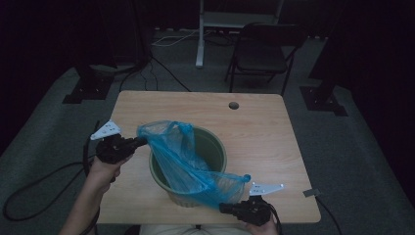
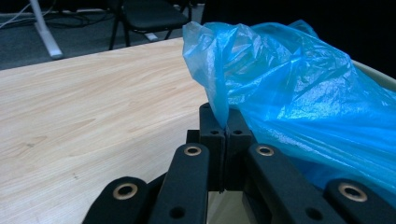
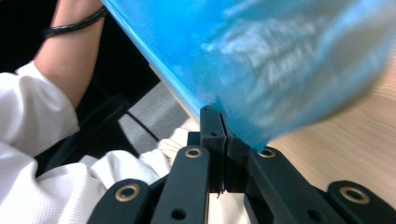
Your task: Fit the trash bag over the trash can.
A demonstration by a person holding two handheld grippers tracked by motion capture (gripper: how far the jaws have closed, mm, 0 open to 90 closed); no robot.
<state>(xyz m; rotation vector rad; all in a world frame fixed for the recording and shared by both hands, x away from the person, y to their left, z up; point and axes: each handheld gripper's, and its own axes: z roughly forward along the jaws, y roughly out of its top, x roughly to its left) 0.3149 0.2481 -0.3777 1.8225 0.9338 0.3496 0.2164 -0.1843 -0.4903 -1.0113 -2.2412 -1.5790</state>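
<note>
A green round bin [image 1: 211,147] stands on the wooden table [image 1: 254,127], near its front middle. A thin blue plastic bag [image 1: 181,156] is stretched across the bin's mouth, partly hanging inside it. My left gripper [image 1: 141,142] is shut on the bag's edge at the bin's left side; in the left gripper view its jaws pinch the blue film [image 2: 280,88] at the gripper [image 2: 226,127]. My right gripper [image 1: 226,207] is shut on the bag's opposite edge at the front right of the bin; the blue film [image 3: 261,60] rises from its closed jaws [image 3: 224,130].
A round cable hole [image 1: 233,105] sits near the table's far edge. A dark folding chair [image 1: 264,49] and a white stand leg [image 1: 199,34] are beyond the table. Cables lie on the floor at left. A person's white sleeve [image 3: 42,154] is beside the right gripper.
</note>
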